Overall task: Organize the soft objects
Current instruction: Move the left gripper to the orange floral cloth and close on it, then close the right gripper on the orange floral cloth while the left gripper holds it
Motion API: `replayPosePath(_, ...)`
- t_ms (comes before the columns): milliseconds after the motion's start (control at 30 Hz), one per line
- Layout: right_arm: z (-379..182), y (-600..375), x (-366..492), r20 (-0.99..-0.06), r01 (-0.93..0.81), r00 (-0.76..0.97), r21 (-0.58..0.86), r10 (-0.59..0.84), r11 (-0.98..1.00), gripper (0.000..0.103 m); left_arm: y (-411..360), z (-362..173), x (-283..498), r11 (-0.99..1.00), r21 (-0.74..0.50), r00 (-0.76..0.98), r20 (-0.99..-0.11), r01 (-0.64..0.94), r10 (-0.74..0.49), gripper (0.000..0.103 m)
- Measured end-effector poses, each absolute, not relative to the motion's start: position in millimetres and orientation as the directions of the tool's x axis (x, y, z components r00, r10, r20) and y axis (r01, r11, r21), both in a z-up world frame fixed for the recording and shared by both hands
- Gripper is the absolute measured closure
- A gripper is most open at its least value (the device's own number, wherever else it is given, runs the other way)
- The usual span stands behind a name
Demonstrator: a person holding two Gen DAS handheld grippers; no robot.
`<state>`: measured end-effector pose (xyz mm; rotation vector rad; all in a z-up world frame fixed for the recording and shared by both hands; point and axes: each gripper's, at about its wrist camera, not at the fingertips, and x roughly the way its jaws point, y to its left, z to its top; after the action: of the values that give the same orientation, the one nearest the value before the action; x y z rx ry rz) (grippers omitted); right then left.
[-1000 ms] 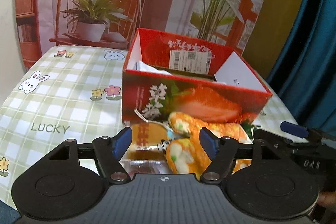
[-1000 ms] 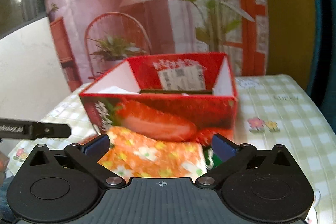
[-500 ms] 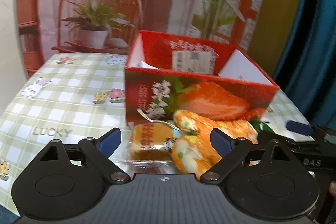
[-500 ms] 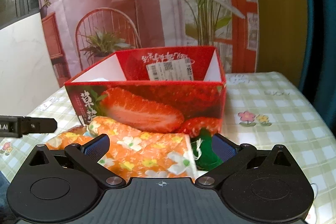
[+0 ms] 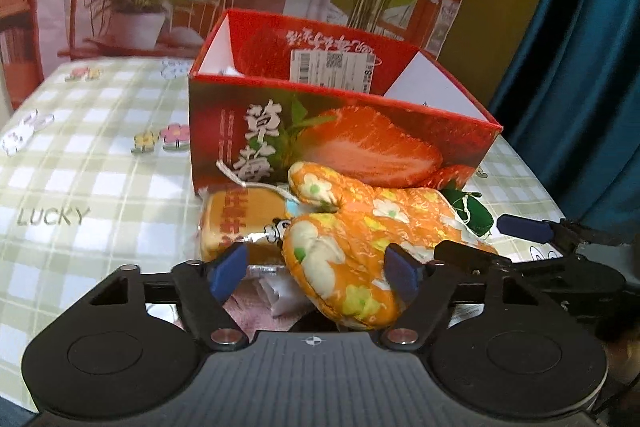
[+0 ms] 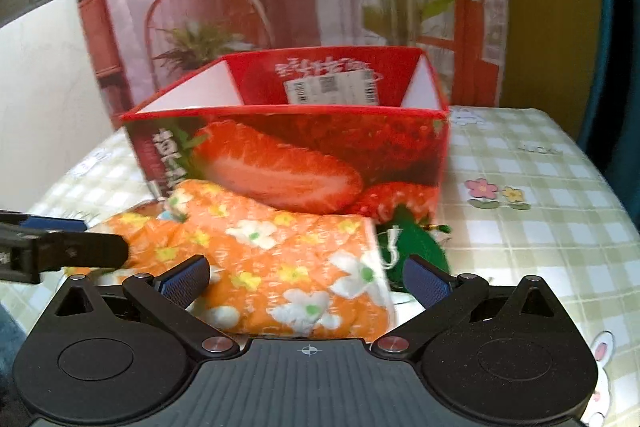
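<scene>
An orange floral oven mitt [image 5: 360, 239] lies on the table in front of a red strawberry box [image 5: 340, 143], which stands open at the top. My left gripper [image 5: 316, 267] straddles the mitt's thumb end, its jaws closing. The right pad is at the fabric; the left pad stands apart from it. My right gripper [image 6: 306, 279] is open around the mitt's [image 6: 280, 267] cuff end, with both pads clear of the cloth. One of its fingers [image 5: 528, 229] shows at the right of the left wrist view.
A wrapped cake packet [image 5: 236, 223] lies left of the mitt, against the box. A green soft thing [image 6: 416, 247] sits at the box's right corner, beside the cuff. Something pink [image 5: 256, 311] lies under my left gripper. The checked tablecloth [image 6: 540, 187] stretches to the right.
My left jaws widened, then narrowed again around the mitt's thumb end. My right gripper sank toward the mitt, so the cuff now sits deeper between its fingers.
</scene>
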<state>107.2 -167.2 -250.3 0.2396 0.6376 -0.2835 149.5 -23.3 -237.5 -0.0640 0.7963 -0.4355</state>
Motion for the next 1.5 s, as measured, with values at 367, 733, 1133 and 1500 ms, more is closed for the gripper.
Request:
replayPosePath(367, -253.8, -165.1, 108.2, -0.619, 0.278, 0.777, 0.179, -0.111, 0.944, 0.0, -18.9, -239.5, 149.9, 0.893, -0.262, 0.616, -0.651, 0.365, -0.443, 0.081)
replayPosePath(733, -250.8, -165.0, 103.7, -0.587, 0.241, 0.806, 0.207, -0.077, 0.948, 0.001, -1.2, -239.5, 155.7, 0.931, -0.25, 0.66, -0.657, 0.265, -0.364, 0.086)
replayPosePath(1133, -257.4, -167.3, 104.1, -0.58, 0.234, 0.813, 0.254, -0.046, 0.939, 0.006, -0.6, -255.4, 162.0, 0.937, -0.239, 0.626, -0.698, 0.253, -0.347, 0.083)
replayPosePath(1500, -254.5, -163.2, 103.5, -0.55, 0.203, 0.833, 0.219, -0.051, 0.954, 0.035, -1.1, -258.4, 162.7, 0.937, -0.25, 0.621, -0.701, 0.244, -0.349, 0.083)
